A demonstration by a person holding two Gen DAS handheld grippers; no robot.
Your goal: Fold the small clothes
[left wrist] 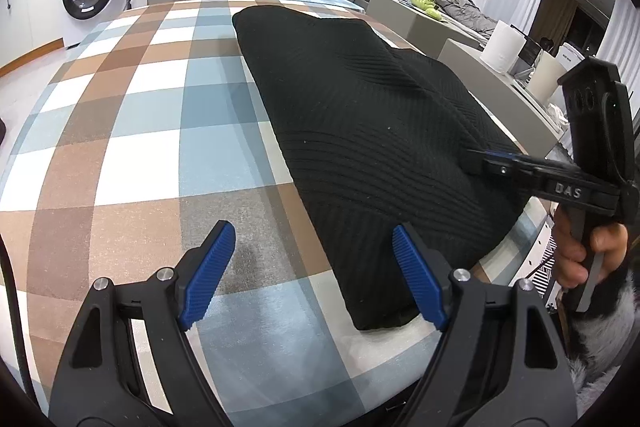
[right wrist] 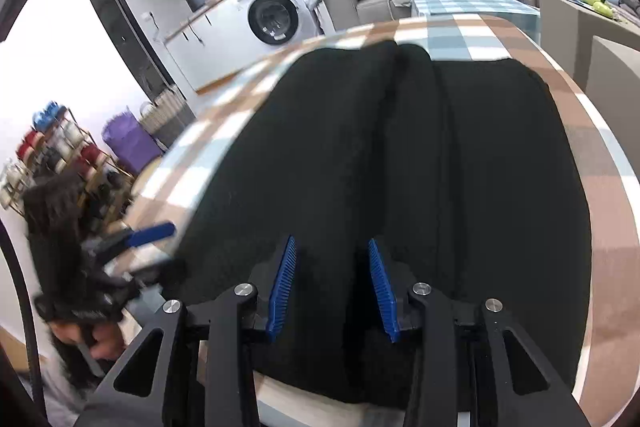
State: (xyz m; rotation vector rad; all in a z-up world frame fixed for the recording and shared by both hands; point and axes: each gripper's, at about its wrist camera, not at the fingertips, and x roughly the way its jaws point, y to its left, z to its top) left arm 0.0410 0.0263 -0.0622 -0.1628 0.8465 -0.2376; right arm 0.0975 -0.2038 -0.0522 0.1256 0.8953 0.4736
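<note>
The table is the biggest thing here, covered with a checked cloth in brown, blue and white. On its right half lies the black knitted garment, a ribbed sweater as I judge it. It reaches from the near edge almost to the far edge, and its right side lies along the right edge of the table. It looks already folded lengthwise into a long narrow shape: in the right wrist view a seam or fold line runs down its middle, and there is a thick bulge in the upper part. So I think the first folds are done, and what is left is to fold it across, the near end toward the far end, and to smooth it.

The left gripper hangs over the near edge, its jaws standing wide apart and holding nothing; one blue pad is above the bare cloth, the other above the left border of the garment.

The right gripper is low over the near end of the garment. Its jaws are only narrowly apart, with black fabric seen between them, but the pads do not seem to press on it. Seen from the left wrist, its tip sits at the right border of the garment.
</note>
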